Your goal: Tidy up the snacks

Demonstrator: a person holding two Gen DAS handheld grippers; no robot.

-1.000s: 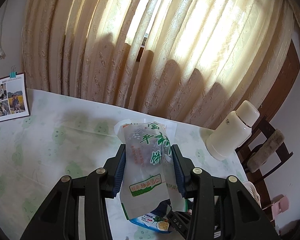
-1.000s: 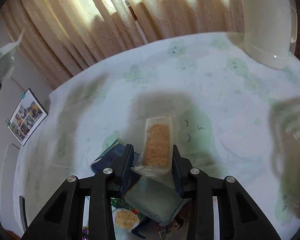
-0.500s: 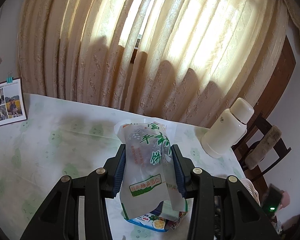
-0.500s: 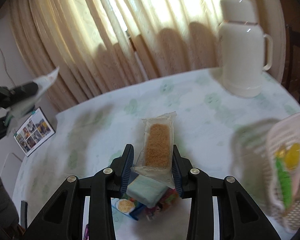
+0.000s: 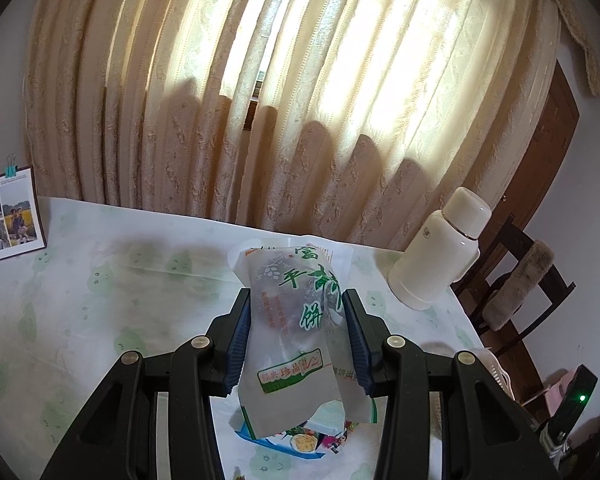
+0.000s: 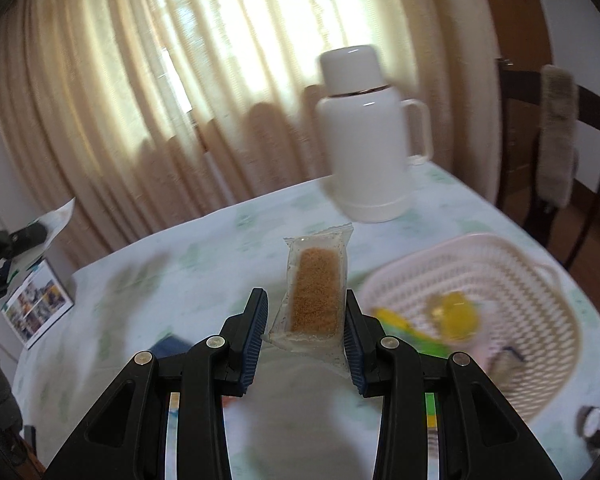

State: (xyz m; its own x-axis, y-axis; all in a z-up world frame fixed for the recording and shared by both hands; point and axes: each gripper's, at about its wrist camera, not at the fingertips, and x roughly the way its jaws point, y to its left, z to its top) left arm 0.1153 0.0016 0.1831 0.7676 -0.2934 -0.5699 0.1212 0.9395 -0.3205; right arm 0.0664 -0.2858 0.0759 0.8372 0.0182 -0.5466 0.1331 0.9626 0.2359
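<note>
My left gripper is shut on a translucent snack bag with green lettering and holds it upright above the table. Under it lie several colourful snack packets. My right gripper is shut on a clear-wrapped brown snack bar and holds it in the air, just left of a pale woven basket that holds yellow and green snacks. The left gripper with its bag shows at the far left of the right wrist view.
A white thermos stands at the table's back right, also in the left wrist view. A photo calendar leans at the left. A wooden chair stands beyond the table. Curtains hang behind. The cloth is green-patterned.
My right gripper has lifted the snack bar off the pile and swung right toward the basket, which has come into view. My left gripper holds its bag almost still.
</note>
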